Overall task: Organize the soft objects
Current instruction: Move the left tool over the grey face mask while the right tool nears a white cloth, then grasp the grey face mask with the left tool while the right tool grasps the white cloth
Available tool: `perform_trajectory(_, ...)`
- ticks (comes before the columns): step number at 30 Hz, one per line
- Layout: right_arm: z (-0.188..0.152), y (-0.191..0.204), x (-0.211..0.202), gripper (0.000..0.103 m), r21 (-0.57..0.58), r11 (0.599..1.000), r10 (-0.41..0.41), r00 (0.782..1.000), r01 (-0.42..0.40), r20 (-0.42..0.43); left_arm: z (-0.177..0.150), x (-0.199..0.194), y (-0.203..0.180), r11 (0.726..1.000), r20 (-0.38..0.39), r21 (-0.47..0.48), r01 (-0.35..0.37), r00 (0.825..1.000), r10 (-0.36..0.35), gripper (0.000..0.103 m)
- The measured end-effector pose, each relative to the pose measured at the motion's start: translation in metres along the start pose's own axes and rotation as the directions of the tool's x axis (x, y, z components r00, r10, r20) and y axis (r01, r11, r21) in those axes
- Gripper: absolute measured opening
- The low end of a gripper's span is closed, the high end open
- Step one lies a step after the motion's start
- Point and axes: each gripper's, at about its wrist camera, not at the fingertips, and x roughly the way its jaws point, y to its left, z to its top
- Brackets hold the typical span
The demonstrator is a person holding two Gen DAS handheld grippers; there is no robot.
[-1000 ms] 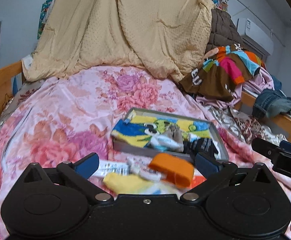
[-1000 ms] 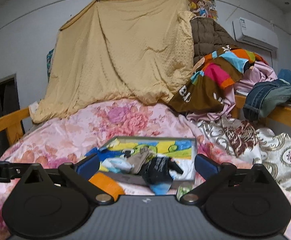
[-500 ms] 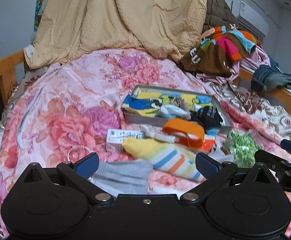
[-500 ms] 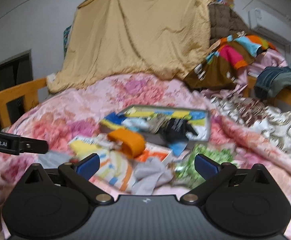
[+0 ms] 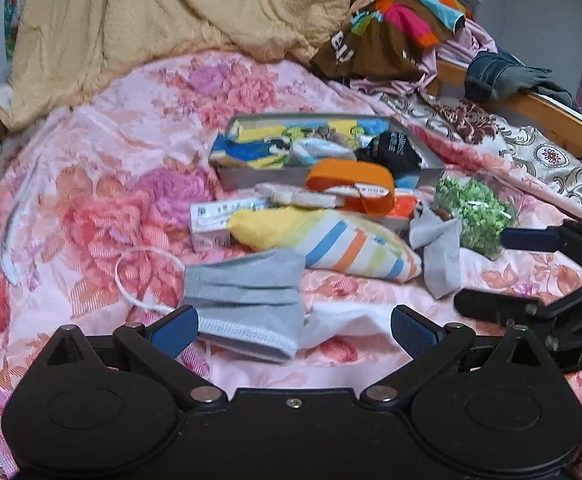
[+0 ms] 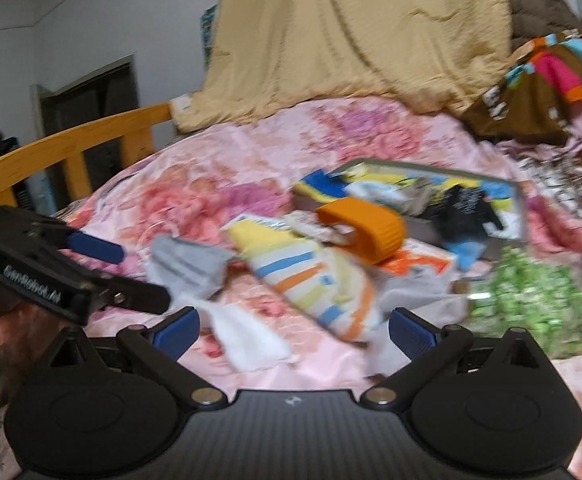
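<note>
Loads of soft stuff on pink floral bedspread (image 5: 91, 184) — gray tray (image 5: 231, 168) stuffed with socks, striped sock (image 5: 331, 240) just in front, gray face mask (image 5: 247, 292) nearest. Left gripper (image 5: 293, 330) wide open over mask, holding nothing; right gripper (image 6: 293, 330) likewise agape — empty.

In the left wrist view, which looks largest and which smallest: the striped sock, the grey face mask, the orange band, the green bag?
1. striped sock, the longest.
2. grey face mask, though it lies nearest the camera, so this rank is unsure.
3. and 4. green bag and orange band look about alike; I cannot rank them.
</note>
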Motion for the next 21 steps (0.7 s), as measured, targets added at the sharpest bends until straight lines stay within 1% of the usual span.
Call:
perform_trajectory(2, -0.002, 0.003, 0.010, 0.103, 0.008, 1.000, 0.031, 0.999, -0.030, -0.017, 0.000, 0.004, 0.008, 1.000, -0.020, -0.027, 0.016, 1.000, -0.016, 0.102)
perform_trajectory(5, -0.006, 0.007, 0.022, 0.103, 0.012, 0.998, 0.058, 0.998, -0.058, -0.037, 0.001, 0.009, 0.017, 0.998, -0.021, -0.054, 0.014, 1.000, -0.015, 0.102)
perform_trajectory(8, -0.009, 0.013, 0.030, 0.102, -0.018, 0.998, 0.067, 0.997, -0.067, -0.033, 0.004, 0.013, 0.026, 0.996, 0.008, -0.082, 0.023, 1.000, -0.022, 0.102)
perform_trajectory(11, -0.011, 0.015, 0.035, 0.100, -0.033, 0.997, 0.068, 0.997, -0.069, -0.026, 0.010, 0.015, 0.032, 0.994, 0.043, -0.103, 0.047, 0.998, -0.043, 0.102)
perform_trajectory(15, -0.013, 0.017, 0.040, 0.094, -0.062, 0.996, 0.059, 0.998, -0.059, -0.008, 0.015, 0.022, 0.036, 0.993, 0.052, -0.095, 0.070, 0.997, -0.065, 0.102)
perform_trajectory(19, -0.013, 0.017, 0.047, 0.087, -0.066, 0.994, 0.082, 0.997, -0.083, -0.014, 0.014, 0.035, 0.041, 0.993, 0.025, -0.092, 0.073, 0.997, -0.071, 0.100)
perform_trajectory(21, -0.014, 0.017, 0.049, 0.085, -0.069, 0.993, 0.093, 0.995, -0.094, -0.020, 0.012, 0.041, 0.046, 0.992, 0.019, -0.105, 0.072, 0.997, -0.070, 0.099)
